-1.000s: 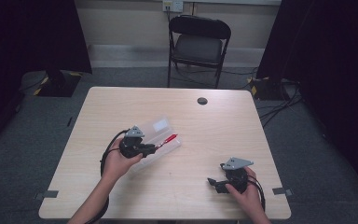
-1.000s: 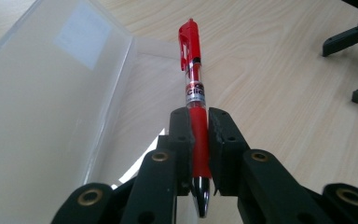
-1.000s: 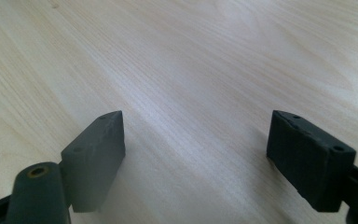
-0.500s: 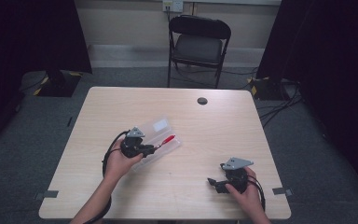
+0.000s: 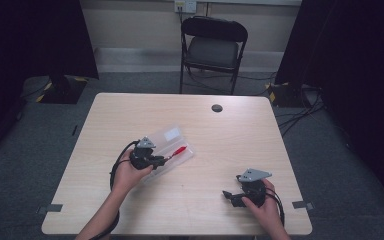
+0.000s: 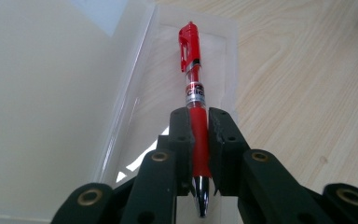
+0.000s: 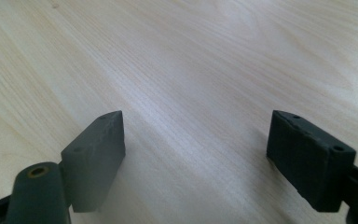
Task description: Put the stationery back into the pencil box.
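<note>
A red pen (image 6: 193, 74) lies along the tray of an open clear plastic case (image 6: 144, 107). My left gripper (image 6: 199, 135) is shut on the pen's red grip, with the metal tip pointing back toward the camera. From above, the left gripper (image 5: 152, 161) sits at the near end of the case (image 5: 169, 135), and the pen (image 5: 179, 150) sticks out to the right over the tray. The case's lid (image 6: 46, 93) stands open on the left. My right gripper (image 7: 200, 154) hangs open over bare wood; it rests near the table's front right (image 5: 232, 196).
The light wooden table (image 5: 240, 140) has a small black round cap (image 5: 217, 108) near its far edge. A black folding chair (image 5: 214, 47) stands behind the table. Cables trail on the carpet at the right.
The left gripper and the red pen have shifted slightly toward the case's tray. The right gripper has stayed put.
</note>
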A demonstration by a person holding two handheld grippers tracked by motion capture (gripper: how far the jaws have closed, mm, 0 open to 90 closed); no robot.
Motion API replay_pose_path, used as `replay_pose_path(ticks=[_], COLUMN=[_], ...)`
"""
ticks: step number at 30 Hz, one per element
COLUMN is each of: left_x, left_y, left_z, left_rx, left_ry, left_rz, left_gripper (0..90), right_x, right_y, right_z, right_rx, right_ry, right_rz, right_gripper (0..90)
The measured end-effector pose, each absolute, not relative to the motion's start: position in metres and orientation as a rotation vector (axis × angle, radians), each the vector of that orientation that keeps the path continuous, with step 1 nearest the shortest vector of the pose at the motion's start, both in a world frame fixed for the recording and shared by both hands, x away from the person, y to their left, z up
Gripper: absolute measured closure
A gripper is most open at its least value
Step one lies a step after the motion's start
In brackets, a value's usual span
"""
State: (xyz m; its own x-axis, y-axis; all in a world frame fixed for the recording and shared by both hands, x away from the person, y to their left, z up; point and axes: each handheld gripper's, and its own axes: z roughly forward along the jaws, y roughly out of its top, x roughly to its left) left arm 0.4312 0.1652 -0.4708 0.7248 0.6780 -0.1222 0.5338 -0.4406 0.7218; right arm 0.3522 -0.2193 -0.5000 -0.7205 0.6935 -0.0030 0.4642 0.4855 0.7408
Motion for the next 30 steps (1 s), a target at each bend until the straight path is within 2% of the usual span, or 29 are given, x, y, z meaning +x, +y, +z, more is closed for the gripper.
replay_pose_path(ticks=[17,21,30], left_x=[0.4309,0.4299,0.4239], left_y=[0.1634,0.1625,0.1648], left_z=[-0.4762,-0.4736,-0.4671], left_rx=[2.141,2.132,2.146], left_ry=[0.915,0.909,0.875], left_rz=[0.253,0.258,0.248], left_gripper=[79.8,73.8,68.1], right_x=[0.3521,0.3522,0.3521], right_y=[-0.2193,-0.2193,-0.2193], right_z=[-0.5000,-0.5000,-0.5000], right_rx=[0.979,0.978,0.979], right_ry=[2.433,2.433,2.432], right_rz=[1.076,1.077,1.074], right_gripper=[18.5,18.5,18.5])
